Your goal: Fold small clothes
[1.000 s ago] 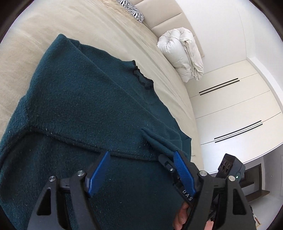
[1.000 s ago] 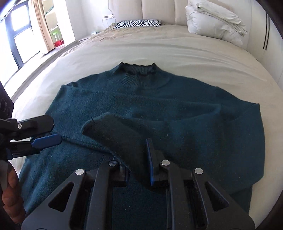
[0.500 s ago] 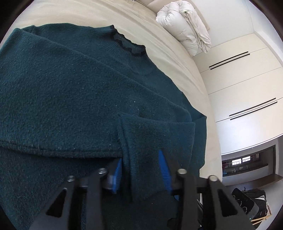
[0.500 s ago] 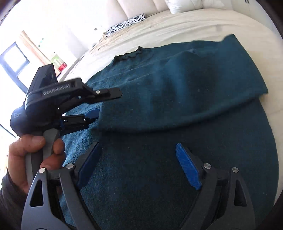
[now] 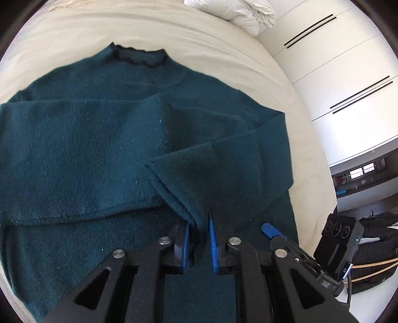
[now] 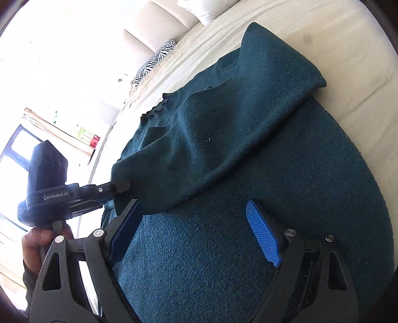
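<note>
A dark teal sweater [image 5: 74, 139] lies flat on a beige bed [image 5: 223, 49], collar away from me, its left sleeve folded across the chest. My left gripper [image 5: 198, 233] is shut on the cuff of the right sleeve [image 5: 184, 174] and holds it over the sweater's middle. In the right wrist view the left gripper [image 6: 122, 188] shows at the left, pinching that sleeve [image 6: 223, 129]. My right gripper [image 6: 194, 221] is open and empty, low over the sweater's body [image 6: 273, 198]. One of its fingertips [image 5: 267, 228] shows in the left wrist view.
A rolled white duvet [image 5: 238, 12] lies at the head of the bed. White wardrobe doors [image 5: 335, 62] stand to the right. A zebra-print pillow [image 6: 156, 59] sits by the padded headboard [image 6: 159, 27]. A window [image 6: 12, 159] is at the left.
My right gripper let go of the sleeve cuff and opened; my left gripper closed on that cuff and carried it over the sweater's middle. The right gripper swung toward the sweater's right side.
</note>
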`<state>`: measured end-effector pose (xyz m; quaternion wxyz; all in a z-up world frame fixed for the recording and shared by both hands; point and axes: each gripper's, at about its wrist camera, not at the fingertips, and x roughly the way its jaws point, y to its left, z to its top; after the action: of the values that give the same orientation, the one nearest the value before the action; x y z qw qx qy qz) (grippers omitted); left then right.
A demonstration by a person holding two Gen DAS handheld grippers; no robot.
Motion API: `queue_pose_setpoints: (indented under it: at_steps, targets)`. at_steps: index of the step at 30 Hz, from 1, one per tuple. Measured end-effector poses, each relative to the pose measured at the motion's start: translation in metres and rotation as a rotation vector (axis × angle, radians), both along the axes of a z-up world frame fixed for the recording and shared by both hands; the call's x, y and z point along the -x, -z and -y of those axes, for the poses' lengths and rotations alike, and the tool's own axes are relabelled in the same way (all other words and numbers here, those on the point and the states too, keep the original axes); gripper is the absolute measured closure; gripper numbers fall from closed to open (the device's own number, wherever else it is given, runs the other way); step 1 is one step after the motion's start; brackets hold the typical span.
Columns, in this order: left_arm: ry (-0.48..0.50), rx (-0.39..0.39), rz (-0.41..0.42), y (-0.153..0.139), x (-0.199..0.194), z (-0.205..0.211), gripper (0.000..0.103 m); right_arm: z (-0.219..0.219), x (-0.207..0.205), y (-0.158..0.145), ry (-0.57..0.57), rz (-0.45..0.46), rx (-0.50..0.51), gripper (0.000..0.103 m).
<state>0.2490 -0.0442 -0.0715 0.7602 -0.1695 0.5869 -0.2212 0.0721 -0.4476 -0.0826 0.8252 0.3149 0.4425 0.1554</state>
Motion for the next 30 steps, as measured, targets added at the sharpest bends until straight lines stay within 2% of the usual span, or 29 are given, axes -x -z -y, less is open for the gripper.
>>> queue_pose_setpoints:
  at_steps: [1,2,4,6,8,11,13,14,16,19,21,24,26,28,30]
  targets:
    - [-0.027,0.011,-0.029,0.013,-0.002,-0.004,0.062,-0.002,0.000,-0.001,0.000,0.000,0.012,0.018]
    - [-0.065,0.050,-0.055,0.023,0.000,-0.011,0.062,-0.003,0.001,-0.003,-0.002,0.001,0.019,0.018]
    - [-0.125,0.125,-0.053,0.030,0.004,-0.022,0.061,-0.004,0.002,-0.005,-0.011,0.003,0.019,0.018]
    - [-0.134,0.113,-0.030,0.026,0.008,-0.020,0.061,-0.002,0.002,-0.005,-0.016,0.005,0.013,0.019]
    - [-0.106,0.061,-0.004,0.021,0.012,-0.011,0.062,-0.002,-0.002,-0.004,-0.013,0.003,-0.001,0.019]
    - [-0.084,0.022,0.004,0.018,0.011,0.001,0.072,-0.007,-0.007,-0.004,-0.002,0.001,0.005,0.019]
    - [-0.093,0.019,0.001,0.017,0.010,0.006,0.089,-0.009,-0.008,-0.005,-0.005,0.000,0.020,0.019]
    - [-0.094,0.002,0.008,0.015,0.009,0.009,0.093,-0.009,-0.007,-0.007,-0.009,-0.002,0.022,0.019]
    - [-0.078,-0.036,0.046,0.008,0.011,0.015,0.094,-0.005,-0.004,-0.013,-0.018,-0.010,0.010,0.019]
    - [-0.023,-0.158,0.156,-0.006,0.019,0.033,0.094,0.003,-0.010,-0.034,-0.018,0.026,-0.027,0.019]
    - [0.007,-0.264,0.269,-0.014,0.034,0.047,0.094,0.006,-0.024,-0.055,-0.022,0.064,-0.028,0.019]
    - [0.073,-0.460,0.484,-0.016,0.065,0.074,0.095,0.000,-0.064,-0.090,-0.063,0.101,0.057,0.019]
    - [0.131,-0.546,0.597,-0.012,0.086,0.088,0.095,-0.007,-0.099,-0.109,-0.092,0.138,0.119,0.019]
    - [0.182,-0.604,0.682,-0.008,0.102,0.102,0.095,-0.015,-0.143,-0.110,-0.138,0.078,0.164,0.020]
    - [0.225,-0.636,0.729,-0.004,0.111,0.110,0.095,-0.021,-0.182,-0.100,-0.153,-0.015,0.218,0.034]
